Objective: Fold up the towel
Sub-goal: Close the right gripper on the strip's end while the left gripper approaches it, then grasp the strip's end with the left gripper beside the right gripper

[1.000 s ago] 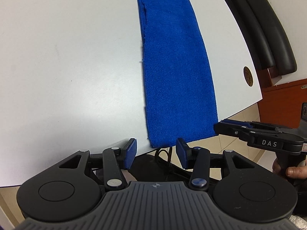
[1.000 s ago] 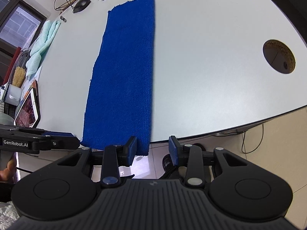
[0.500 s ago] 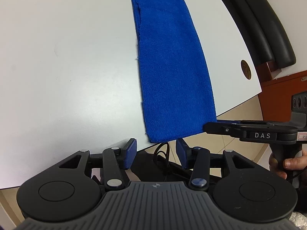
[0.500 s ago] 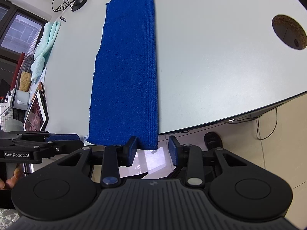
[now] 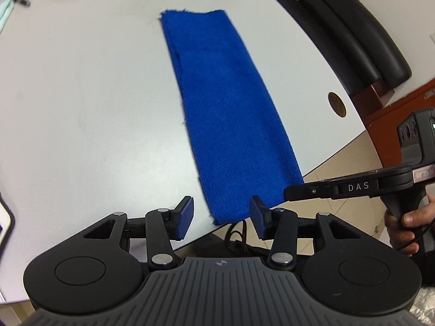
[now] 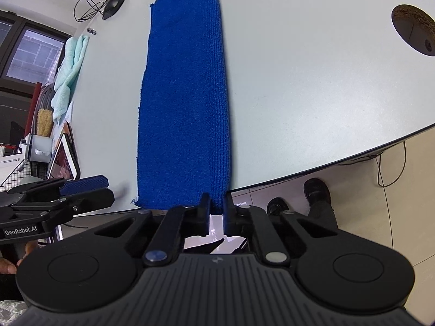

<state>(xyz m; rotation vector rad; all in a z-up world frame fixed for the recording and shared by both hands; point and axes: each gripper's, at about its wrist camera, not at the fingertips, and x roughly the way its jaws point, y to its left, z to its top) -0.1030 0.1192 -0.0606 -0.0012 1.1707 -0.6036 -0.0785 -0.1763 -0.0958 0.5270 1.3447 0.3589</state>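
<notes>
Each camera sits just behind its own gripper's fingers, close above the near edge of the white table [image 5: 81,95], looking steeply down and forward along the folded blue towel [image 5: 225,114]. The left wrist view looks from the towel's left near corner, the right wrist view from its right. Both share the towel, the tabletop, and the round grommet hole [image 6: 414,32].

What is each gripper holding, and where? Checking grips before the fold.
Right gripper: near right corner of the long blue terry towel. Left gripper: nothing.
</notes>
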